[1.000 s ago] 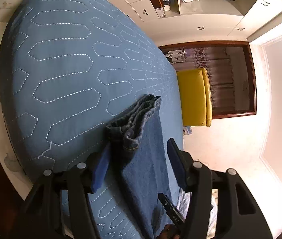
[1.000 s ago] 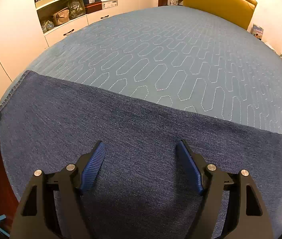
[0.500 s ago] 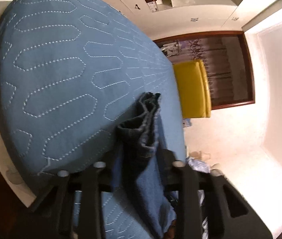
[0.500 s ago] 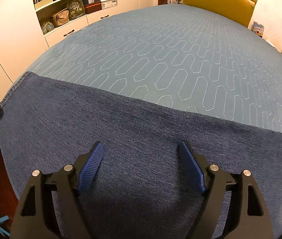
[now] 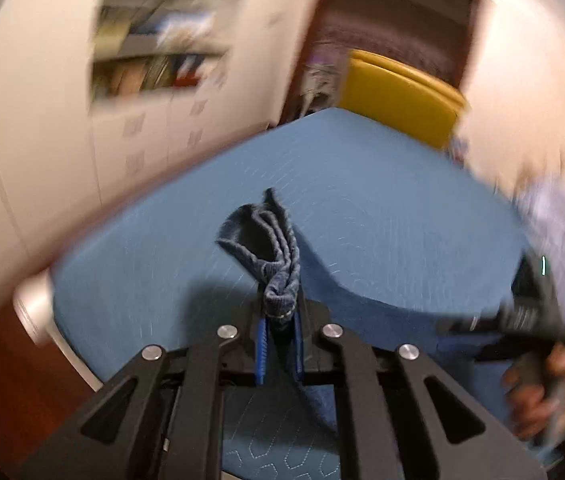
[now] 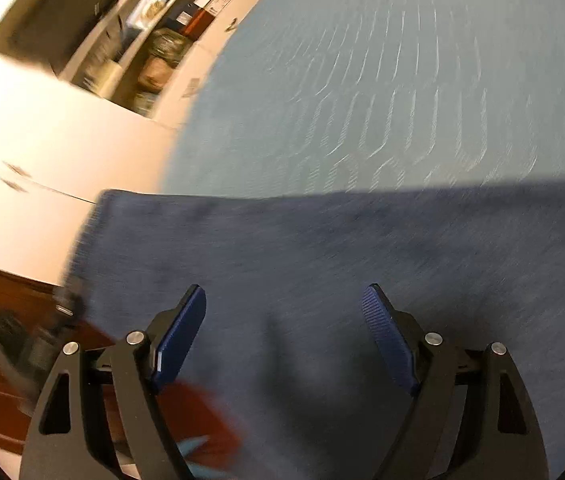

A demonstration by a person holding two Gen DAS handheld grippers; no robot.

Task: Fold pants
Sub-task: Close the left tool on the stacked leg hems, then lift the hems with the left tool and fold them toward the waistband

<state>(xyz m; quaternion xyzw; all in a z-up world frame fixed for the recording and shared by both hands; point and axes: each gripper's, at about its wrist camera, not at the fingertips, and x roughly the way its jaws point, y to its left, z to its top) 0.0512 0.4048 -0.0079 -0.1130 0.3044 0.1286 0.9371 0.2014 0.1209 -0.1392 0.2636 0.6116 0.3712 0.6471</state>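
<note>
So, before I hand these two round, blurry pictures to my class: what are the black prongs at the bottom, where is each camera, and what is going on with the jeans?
There is no robot here. A person holds a hand-held gripping tool in each hand, and a wide-angle camera on each tool looks forward along its two fingers. One picture comes from the left tool, the other from the right.

The left tool has just closed and is pinching a bunched end of the blue denim pants, lifted above the quilted blue bedspread.

The right tool has been opening: its blue pads stand wide apart over the pants lying flat, holding nothing.

In the left view, the person's right hand appears at the edge. The blur suggests fast movement.
</note>
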